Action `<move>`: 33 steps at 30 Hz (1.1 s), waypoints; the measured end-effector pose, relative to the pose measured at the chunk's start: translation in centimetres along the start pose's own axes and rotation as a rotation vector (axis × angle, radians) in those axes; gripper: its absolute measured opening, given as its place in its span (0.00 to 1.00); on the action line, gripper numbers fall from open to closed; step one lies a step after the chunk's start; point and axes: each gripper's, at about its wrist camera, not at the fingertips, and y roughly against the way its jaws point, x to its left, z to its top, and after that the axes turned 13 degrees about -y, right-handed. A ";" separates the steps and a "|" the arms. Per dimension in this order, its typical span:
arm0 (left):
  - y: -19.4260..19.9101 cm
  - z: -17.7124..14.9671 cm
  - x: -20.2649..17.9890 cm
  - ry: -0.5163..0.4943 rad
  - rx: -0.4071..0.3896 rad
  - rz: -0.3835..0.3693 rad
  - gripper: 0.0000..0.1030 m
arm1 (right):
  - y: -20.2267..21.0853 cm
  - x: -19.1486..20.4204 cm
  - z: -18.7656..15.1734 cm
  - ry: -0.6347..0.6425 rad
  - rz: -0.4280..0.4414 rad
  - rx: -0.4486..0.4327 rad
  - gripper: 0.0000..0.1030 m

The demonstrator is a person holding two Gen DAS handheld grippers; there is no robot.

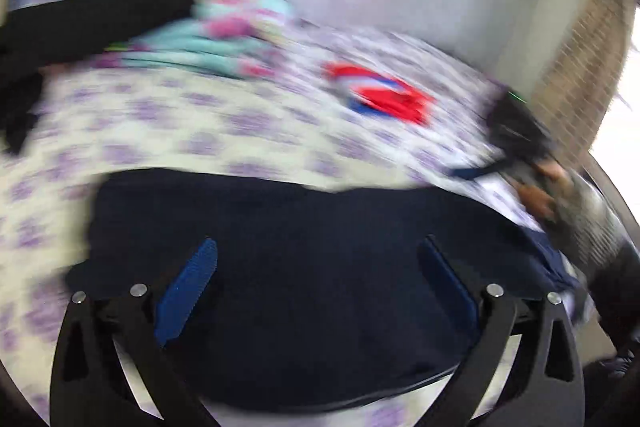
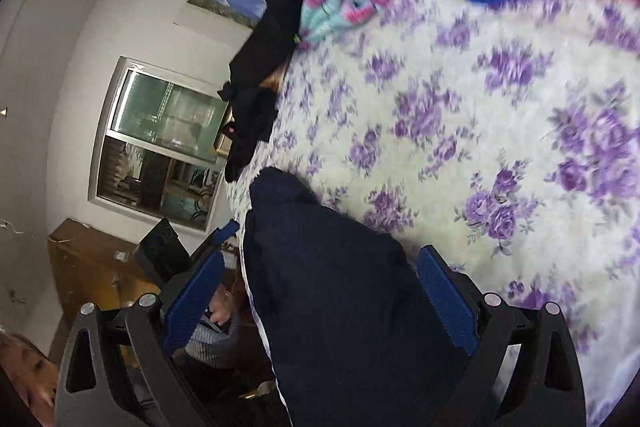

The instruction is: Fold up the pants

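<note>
The pants (image 1: 288, 267) lie on the bed (image 1: 192, 123), a dark navy slab at six o'clock in the left view, already doubled by the look of it, with a pale stripe along the near edge. The left gripper (image 1: 316, 283) hangs over them spread wide, nothing pinched. At three o'clock the right gripper (image 1: 516, 127) shows as a blur.

In the right view the pants (image 2: 340, 299) run from six towards eleven o'clock, near the bed (image 2: 480, 147) edge. The right gripper (image 2: 320, 291) stands spread, cloth between the pads but not squeezed.

Risks, as I judge: a grab that catches one layer only would pull the fold apart; a tug towards the edge could slide the pants off.
</note>
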 end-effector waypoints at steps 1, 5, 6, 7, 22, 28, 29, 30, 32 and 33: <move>-1.6 0.1 -1.6 -0.032 0.026 -0.043 0.95 | -0.9 -0.5 0.3 -0.005 -0.004 0.036 0.95; -6.2 -1.0 -6.1 -0.176 0.153 -0.102 0.95 | -3.6 -1.6 -0.2 -0.016 -0.013 0.171 0.95; -6.8 -2.0 -6.6 -0.197 0.190 -0.092 0.95 | -3.8 -1.5 -0.5 -0.010 -0.006 0.197 0.95; -7.1 -2.6 -7.0 -0.215 0.215 -0.080 0.95 | -4.1 -1.0 -1.1 0.008 0.010 0.237 0.95; -6.7 -5.2 -8.0 -0.312 0.187 -0.001 0.96 | -3.7 -2.1 4.3 -0.109 0.141 -0.017 0.97; -6.1 -5.2 -7.4 -0.280 0.161 -0.043 0.96 | -4.2 -1.2 -0.3 -0.072 0.101 0.250 0.97; -6.1 -5.3 -7.5 -0.283 0.161 -0.040 0.96 | -4.0 -0.7 -1.2 -0.054 0.109 0.272 0.97; -6.1 -5.3 -7.7 -0.289 0.163 -0.034 0.96 | -3.7 -0.3 -1.8 -0.034 0.112 0.285 0.97; -6.2 -5.3 -7.9 -0.297 0.168 -0.024 0.96 | -4.0 1.0 -3.1 0.002 0.126 0.323 0.97; -6.2 -5.4 -8.0 -0.297 0.169 -0.023 0.96 | -4.1 1.4 -3.5 0.013 0.139 0.346 0.97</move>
